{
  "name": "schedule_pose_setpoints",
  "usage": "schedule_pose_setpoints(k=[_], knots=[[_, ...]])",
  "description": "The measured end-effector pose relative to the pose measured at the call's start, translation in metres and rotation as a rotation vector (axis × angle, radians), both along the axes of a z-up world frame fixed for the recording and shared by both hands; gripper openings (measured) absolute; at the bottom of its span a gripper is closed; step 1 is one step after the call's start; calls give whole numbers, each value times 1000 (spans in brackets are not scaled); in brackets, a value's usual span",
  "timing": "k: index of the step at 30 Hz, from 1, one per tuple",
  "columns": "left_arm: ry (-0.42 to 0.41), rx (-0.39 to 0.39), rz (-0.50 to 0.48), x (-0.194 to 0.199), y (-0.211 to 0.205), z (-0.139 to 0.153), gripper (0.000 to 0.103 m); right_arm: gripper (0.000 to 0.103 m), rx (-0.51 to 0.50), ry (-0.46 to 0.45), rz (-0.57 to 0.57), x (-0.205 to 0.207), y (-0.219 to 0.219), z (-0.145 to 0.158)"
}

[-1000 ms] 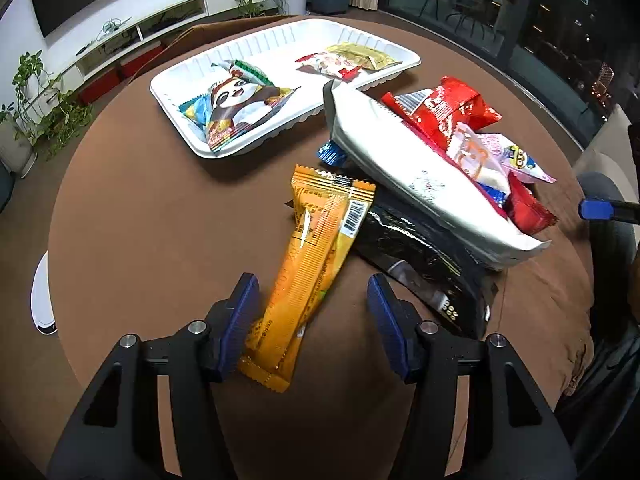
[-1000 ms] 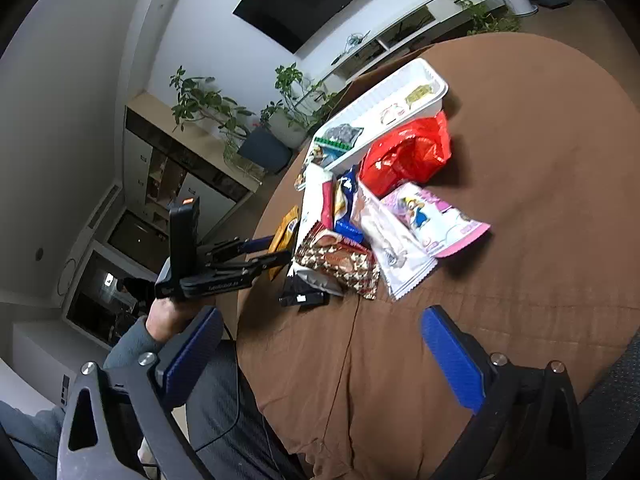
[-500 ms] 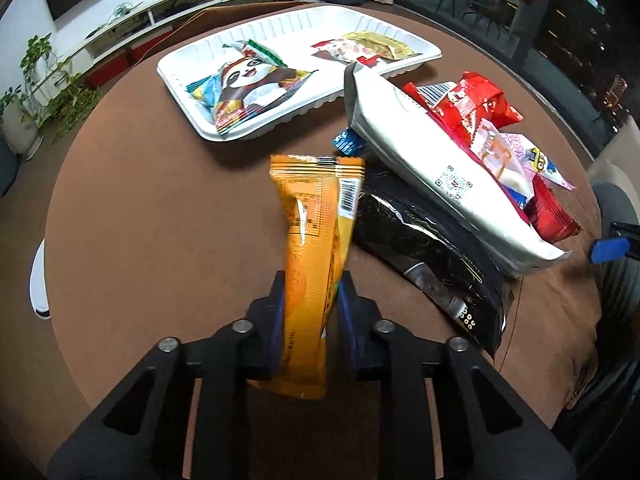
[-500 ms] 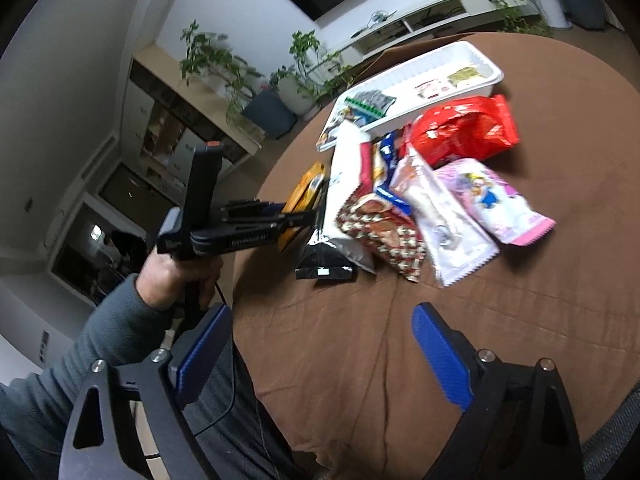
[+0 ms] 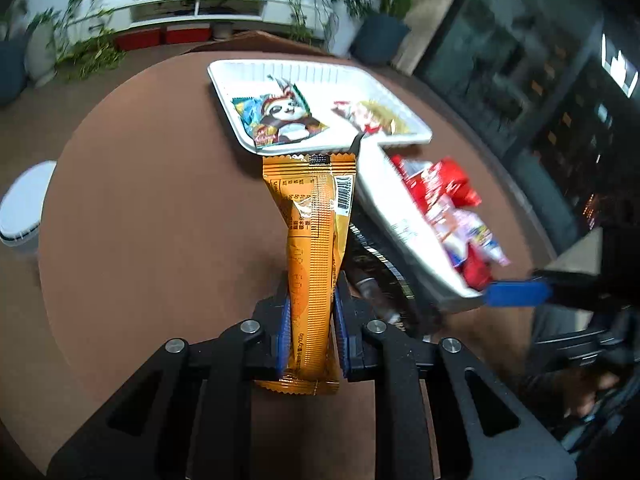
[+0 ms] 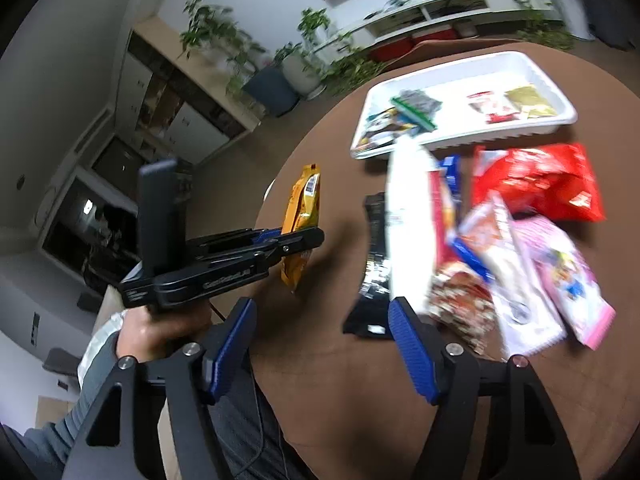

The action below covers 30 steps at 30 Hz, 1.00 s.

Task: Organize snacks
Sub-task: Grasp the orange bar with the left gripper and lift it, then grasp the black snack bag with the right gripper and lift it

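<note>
Two grippers work near the white tray (image 5: 320, 70): left gripper (image 5: 311, 330) clamps the orange packet (image 5: 316, 240) just short of the tray; right gripper (image 6: 320, 344), jaws closing on nothing, hovers before the snack pile (image 6: 480, 240) beside the tray

Your left gripper (image 5: 311, 332) clamps the orange snack packet (image 5: 314, 248), which stands clear of the brown table (image 5: 160, 220). Beyond it the white tray (image 5: 320, 74) holds three packets.
</note>
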<state>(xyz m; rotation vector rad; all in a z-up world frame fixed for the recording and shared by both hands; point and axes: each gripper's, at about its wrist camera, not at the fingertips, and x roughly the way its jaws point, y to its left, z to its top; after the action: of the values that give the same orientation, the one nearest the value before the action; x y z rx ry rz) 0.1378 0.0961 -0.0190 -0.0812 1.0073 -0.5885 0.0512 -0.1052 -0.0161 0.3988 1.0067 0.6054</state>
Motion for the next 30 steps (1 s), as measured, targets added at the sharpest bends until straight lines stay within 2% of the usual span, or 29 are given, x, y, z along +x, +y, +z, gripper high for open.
schedule_pose_setpoints(k=[6,13,18,25,30], knots=[[-21,-105,50,-26,14,12,17,69,-134,55,-15,23,23,-16],[-15,-172,96,-43,32,13,17,65,-299,16,-44,32,39,-15],[-18,-197,106,-53,35,12,17,64,-339,29,-38,37,50,-18],[-18,-230,133,-62,45,10,17,65,-449,46,-19,55,69,-28],[-24,-248,151,-71,53,10,17,65,-470,68,-31,65,74,-32]])
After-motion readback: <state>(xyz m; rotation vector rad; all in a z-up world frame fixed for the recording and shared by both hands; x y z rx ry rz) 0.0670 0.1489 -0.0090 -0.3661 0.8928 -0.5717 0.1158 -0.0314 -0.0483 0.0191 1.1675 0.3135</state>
